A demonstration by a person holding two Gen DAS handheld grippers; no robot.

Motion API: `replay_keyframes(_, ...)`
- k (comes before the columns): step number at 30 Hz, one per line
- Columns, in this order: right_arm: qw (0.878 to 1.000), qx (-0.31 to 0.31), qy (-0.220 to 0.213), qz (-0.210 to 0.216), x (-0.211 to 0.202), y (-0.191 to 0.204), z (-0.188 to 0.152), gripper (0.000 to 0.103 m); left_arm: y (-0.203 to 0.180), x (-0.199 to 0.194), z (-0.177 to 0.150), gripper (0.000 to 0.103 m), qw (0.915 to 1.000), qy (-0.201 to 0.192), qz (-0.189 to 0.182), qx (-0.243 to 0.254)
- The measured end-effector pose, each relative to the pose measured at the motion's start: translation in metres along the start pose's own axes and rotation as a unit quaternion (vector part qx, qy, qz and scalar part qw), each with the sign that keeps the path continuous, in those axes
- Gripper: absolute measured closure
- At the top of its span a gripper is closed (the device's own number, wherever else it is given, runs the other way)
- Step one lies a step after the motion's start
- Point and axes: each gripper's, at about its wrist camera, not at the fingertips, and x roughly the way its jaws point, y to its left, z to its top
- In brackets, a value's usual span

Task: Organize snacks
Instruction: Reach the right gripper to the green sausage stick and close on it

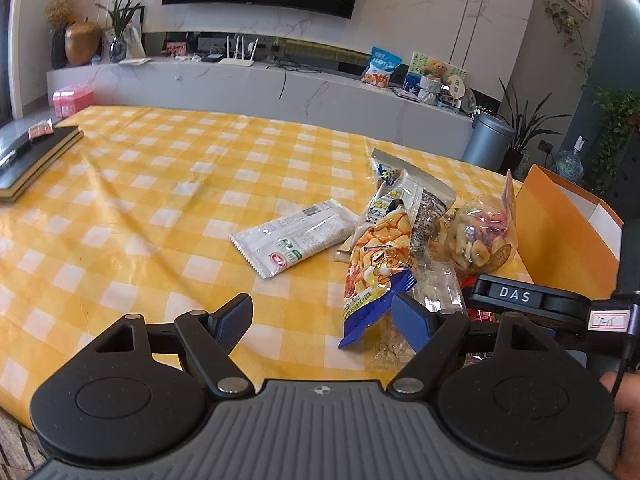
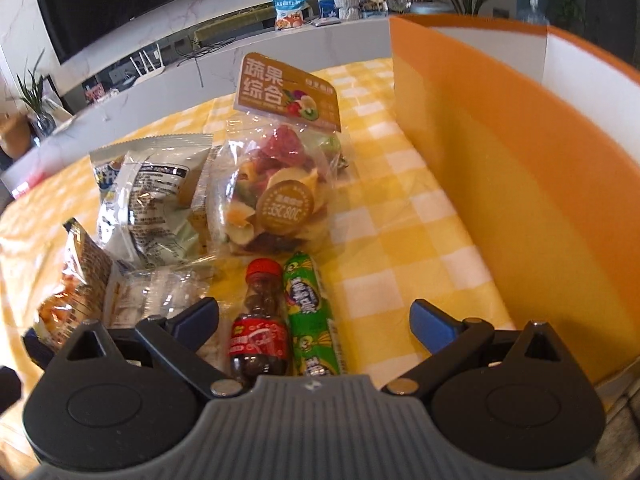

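Note:
Snacks lie on a yellow checked tablecloth [image 1: 160, 200]. In the left wrist view my left gripper [image 1: 324, 322] is open, its right finger beside a blue and orange snack bag [image 1: 380, 264]. A white packet [image 1: 296, 236] lies ahead to the left. A clear bag of dried fruit chips [image 1: 478, 236] stands beyond. In the right wrist view my right gripper [image 2: 316, 326] is open over a small cola-shaped candy bottle [image 2: 260, 324] and a green candy roll [image 2: 312, 316]. The fruit chip bag [image 2: 276, 188] and a silver bag [image 2: 152, 192] lie ahead. An orange box [image 2: 520, 160] stands at the right.
Dark books [image 1: 36, 152] lie at the table's far left. The orange box [image 1: 564, 232] shows at the right in the left wrist view, with the other gripper [image 1: 520, 300] in front of it. A white TV cabinet [image 1: 260, 88] runs behind the table.

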Motion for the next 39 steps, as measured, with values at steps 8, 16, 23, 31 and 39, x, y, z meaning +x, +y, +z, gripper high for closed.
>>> replay_keyframes(8,1.0,0.01,-0.001,0.006,-0.008,-0.001,-0.007,0.024,0.007,-0.005,0.001,0.01,1.0,-0.001,0.003,-0.009)
replay_keyframes(16,0.998,0.062,-0.024,0.017,-0.026,-0.022,-0.009,0.051,0.008,-0.005,0.001,0.01,0.9999,0.001,0.006,-0.009)
replay_keyframes(23,0.999,0.049,0.008,0.013,-0.018,-0.022,-0.005,0.069,-0.002,-0.01,-0.002,0.01,0.9999,-0.01,-0.009,0.009)
replay_keyframes(31,0.998,-0.052,0.003,-0.043,-0.008,0.006,-0.004,0.079,-0.026,-0.021,-0.002,0.01,0.9981,-0.024,-0.039,0.041)
replay_keyframes(39,0.998,-0.03,0.046,-0.028,-0.036,-0.019,-0.018,0.081,-0.041,-0.026,0.004,0.014,0.9973,-0.033,-0.027,0.06)
